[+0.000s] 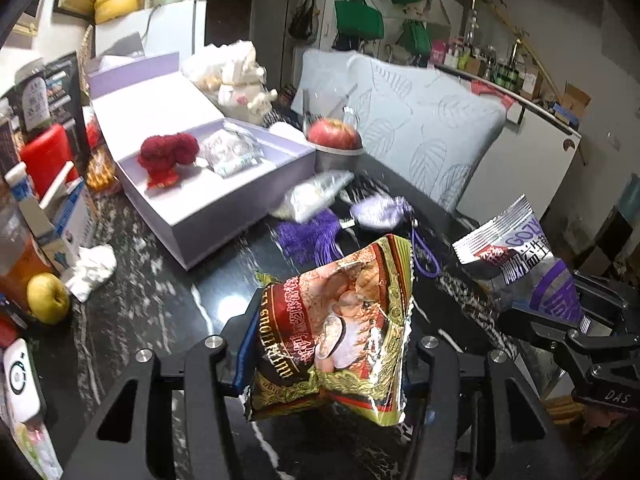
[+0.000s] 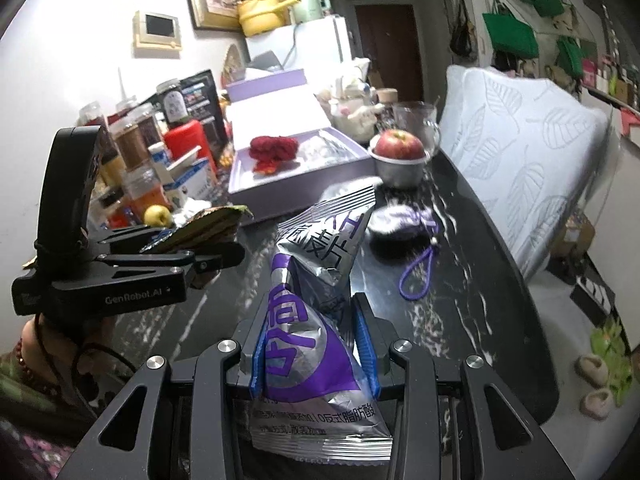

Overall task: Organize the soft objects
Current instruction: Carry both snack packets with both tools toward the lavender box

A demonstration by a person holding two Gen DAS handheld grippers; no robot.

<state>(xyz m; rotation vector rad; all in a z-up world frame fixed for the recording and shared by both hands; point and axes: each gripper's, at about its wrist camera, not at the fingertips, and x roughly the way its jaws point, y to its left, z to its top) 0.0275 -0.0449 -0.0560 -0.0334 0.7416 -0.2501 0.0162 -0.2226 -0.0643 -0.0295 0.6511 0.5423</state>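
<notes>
My left gripper (image 1: 328, 344) is shut on a gold and brown snack packet (image 1: 340, 320), held above the black marbled table (image 1: 160, 300). My right gripper (image 2: 312, 344) is shut on a silver and purple packet (image 2: 316, 320), also lifted; that packet (image 1: 516, 256) and its gripper show at the right of the left wrist view. The left gripper (image 2: 192, 260) with its packet appears at the left of the right wrist view. Ahead stands an open lilac box (image 1: 208, 192) holding a red knitted toy (image 1: 168, 156) and a clear pouch (image 1: 232, 152). A purple drawstring pouch (image 1: 376, 212) and a white packet (image 1: 312, 196) lie on the table.
A red apple in a metal bowl (image 2: 400, 160) stands beside the box, a glass cup (image 2: 416, 120) behind it. Bottles, jars and cartons (image 2: 152, 160) crowd the left side, with a yellow apple (image 1: 48, 298) and crumpled tissue (image 1: 92, 268). A leaf-patterned pillow (image 1: 420, 132) lines the right edge.
</notes>
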